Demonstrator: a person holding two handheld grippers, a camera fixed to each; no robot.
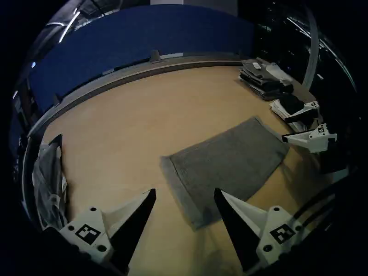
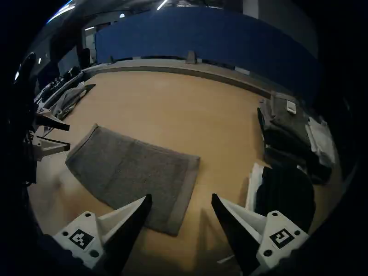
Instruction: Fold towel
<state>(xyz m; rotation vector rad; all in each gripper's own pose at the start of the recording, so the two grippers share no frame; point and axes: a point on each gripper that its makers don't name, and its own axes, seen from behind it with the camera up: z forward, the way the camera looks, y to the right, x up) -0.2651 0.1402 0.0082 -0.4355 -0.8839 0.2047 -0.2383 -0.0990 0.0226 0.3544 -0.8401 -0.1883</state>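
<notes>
grey towel [image 1: 225,168] flat on wood table [image 1: 138,119] w/ blue partition [image 1: 138,37] behind; left hand-held gripper [image 1: 184,190] & right hand-held gripper [image 2: 181,196] both wide.

Bare counter [image 1: 138,119] lies open around the flat towel [image 1: 225,165], widest on the towel's far side up to the blue partition [image 1: 138,41], bounded near one short end by stacks of folded cloths [image 2: 287,133] and, well apart beyond the other end, by a crumpled grey cloth [image 1: 46,179].

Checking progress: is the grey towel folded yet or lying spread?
Spread: the grey towel lies flat on the table as one rectangle, no layer doubled over.
</notes>
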